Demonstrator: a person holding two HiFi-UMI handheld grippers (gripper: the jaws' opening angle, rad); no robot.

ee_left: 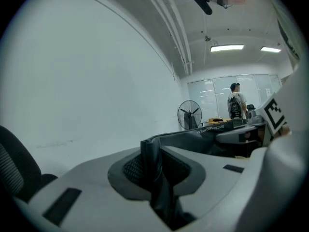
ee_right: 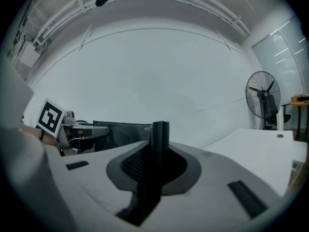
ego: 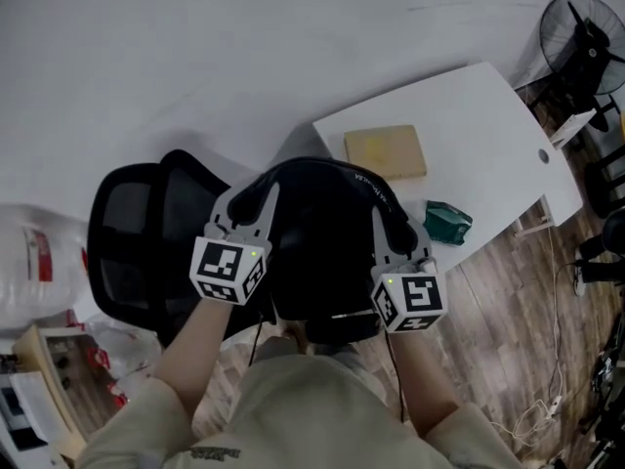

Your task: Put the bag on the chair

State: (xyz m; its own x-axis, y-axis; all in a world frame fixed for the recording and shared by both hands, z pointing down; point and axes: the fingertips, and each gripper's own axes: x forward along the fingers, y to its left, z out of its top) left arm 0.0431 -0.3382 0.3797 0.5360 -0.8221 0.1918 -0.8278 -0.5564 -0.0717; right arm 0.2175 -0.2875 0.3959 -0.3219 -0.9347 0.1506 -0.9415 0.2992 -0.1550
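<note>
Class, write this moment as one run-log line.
left gripper: shut on bag | right gripper: shut on bag | bag: held at office chair

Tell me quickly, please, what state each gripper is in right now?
The left gripper is closed on the black bag.
The right gripper is closed on the same bag.

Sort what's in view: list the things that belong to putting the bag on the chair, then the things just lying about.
Belongs to the job:
bag, its straps clamped in the left gripper and the right gripper; black chair.

Just lying about:
white table; tan box; green object; fan; plastic bag.
</note>
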